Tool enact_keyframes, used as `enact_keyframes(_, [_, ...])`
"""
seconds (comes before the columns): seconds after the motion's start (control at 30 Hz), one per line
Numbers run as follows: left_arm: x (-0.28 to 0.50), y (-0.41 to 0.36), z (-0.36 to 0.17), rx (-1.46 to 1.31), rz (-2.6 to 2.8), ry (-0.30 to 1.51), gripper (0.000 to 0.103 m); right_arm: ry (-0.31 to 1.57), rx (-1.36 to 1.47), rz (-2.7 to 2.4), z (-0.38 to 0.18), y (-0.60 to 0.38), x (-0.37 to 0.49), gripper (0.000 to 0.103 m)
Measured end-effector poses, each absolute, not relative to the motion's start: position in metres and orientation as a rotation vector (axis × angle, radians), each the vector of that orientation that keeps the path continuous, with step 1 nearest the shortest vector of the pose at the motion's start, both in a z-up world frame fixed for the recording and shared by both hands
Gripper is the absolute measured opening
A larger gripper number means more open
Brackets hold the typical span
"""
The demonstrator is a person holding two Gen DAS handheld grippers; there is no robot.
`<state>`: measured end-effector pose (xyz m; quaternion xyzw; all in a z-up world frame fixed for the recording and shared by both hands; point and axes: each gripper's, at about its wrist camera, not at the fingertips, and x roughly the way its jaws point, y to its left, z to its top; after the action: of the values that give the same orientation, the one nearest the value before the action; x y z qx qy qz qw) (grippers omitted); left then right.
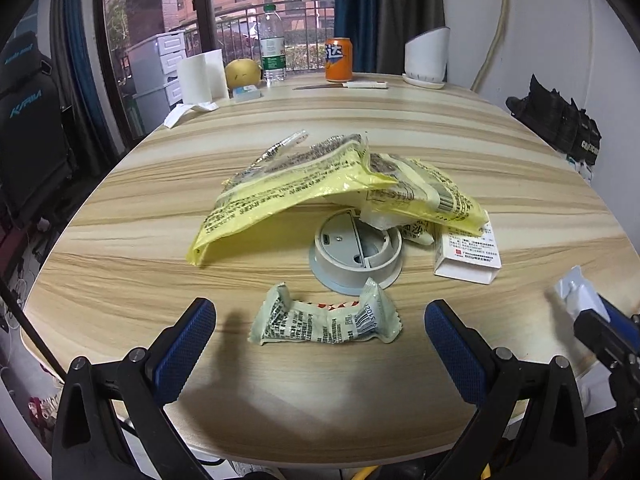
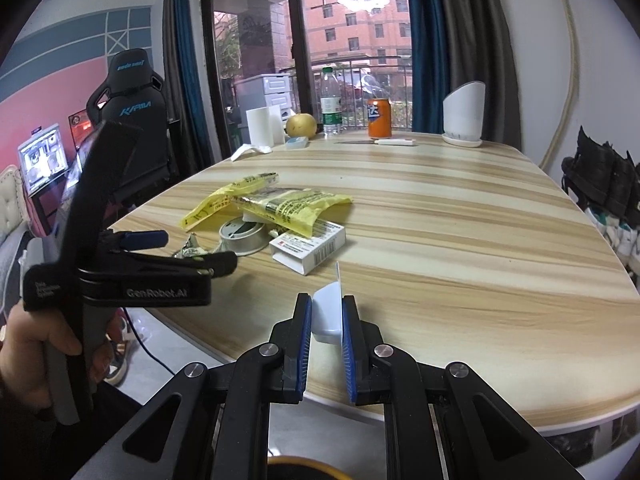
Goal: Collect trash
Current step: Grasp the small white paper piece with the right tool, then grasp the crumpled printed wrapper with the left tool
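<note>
Left wrist view: left gripper (image 1: 320, 344) gapes over a crumpled wrapper (image 1: 326, 318) near the table edge (image 1: 312, 446); right gripper (image 2: 326, 344) pinches a white packet (image 2: 329, 314).

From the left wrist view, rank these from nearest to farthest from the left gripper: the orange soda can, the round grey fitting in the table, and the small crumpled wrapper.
From the left gripper:
1. Small crumpled wrapper, lying between the open fingers.
2. Round grey fitting, just beyond the wrapper, mid-table.
3. Orange soda can, upright at the far edge by the window.
</note>
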<state>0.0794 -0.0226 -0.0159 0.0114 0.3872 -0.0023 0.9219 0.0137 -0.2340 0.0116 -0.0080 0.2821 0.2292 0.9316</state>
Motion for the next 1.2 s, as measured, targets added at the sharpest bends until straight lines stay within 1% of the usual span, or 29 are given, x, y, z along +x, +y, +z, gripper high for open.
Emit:
enact_keyframes(0.37, [0.079,-0.016,-0.020,-0.020,-0.027,0.787,0.101,0.574,-0.021,0.465,0.014,-0.236,0.012,0.013])
enact_keyframes(0.43, [0.078,-0.017,-0.020,-0.017,-0.033,0.782,0.099,0.575,-0.017,0.466,0.014,-0.237,0.012,0.013])
enact_keyframes(0.47, [0.077,-0.018,-0.019,-0.013,-0.046,0.777,0.092,0.574,-0.017,0.465,0.014,-0.237,0.012,0.013])
enact_keyframes(0.5, [0.077,-0.018,-0.018,-0.009,-0.052,0.770,0.076,0.574,-0.018,0.465,0.013,-0.236,0.012,0.013])
enact_keyframes(0.57, [0.076,-0.019,-0.015,-0.014,-0.058,0.768,0.060,0.576,-0.018,0.463,0.012,-0.236,0.011,0.013])
enact_keyframes(0.6, [0.076,-0.020,-0.014,-0.009,-0.064,0.766,0.047,0.580,-0.015,0.465,0.011,-0.236,0.012,0.013])
enact_keyframes(0.67, [0.076,-0.021,-0.014,-0.004,-0.071,0.762,0.031,0.583,-0.014,0.464,0.010,-0.236,0.012,0.013])
enact_keyframes(0.7, [0.076,-0.021,-0.014,-0.007,-0.075,0.760,0.021,0.584,-0.014,0.465,0.010,-0.236,0.012,0.013])
enact_keyframes(0.73, [0.075,-0.021,-0.014,-0.006,-0.077,0.757,0.016,0.585,-0.012,0.466,0.009,-0.236,0.012,0.013])
enact_keyframes(0.77, [0.075,-0.021,-0.014,-0.003,-0.077,0.755,0.012,0.585,-0.011,0.466,0.010,-0.236,0.012,0.013])
enact_keyframes(0.87, [0.075,-0.021,-0.015,0.009,-0.077,0.747,0.012,0.583,-0.013,0.464,0.010,-0.236,0.012,0.013])
enact_keyframes(0.93, [0.073,-0.021,-0.015,0.023,-0.073,0.734,0.010,0.581,-0.013,0.463,0.011,-0.235,0.012,0.014])
enact_keyframes(0.97, [0.073,-0.021,-0.016,0.025,-0.073,0.728,0.008,0.580,-0.013,0.463,0.011,-0.235,0.011,0.013])
enact_keyframes(1.2, [0.059,-0.019,-0.013,0.038,-0.096,0.669,0.007,0.586,-0.010,0.459,0.007,-0.235,0.012,0.013])
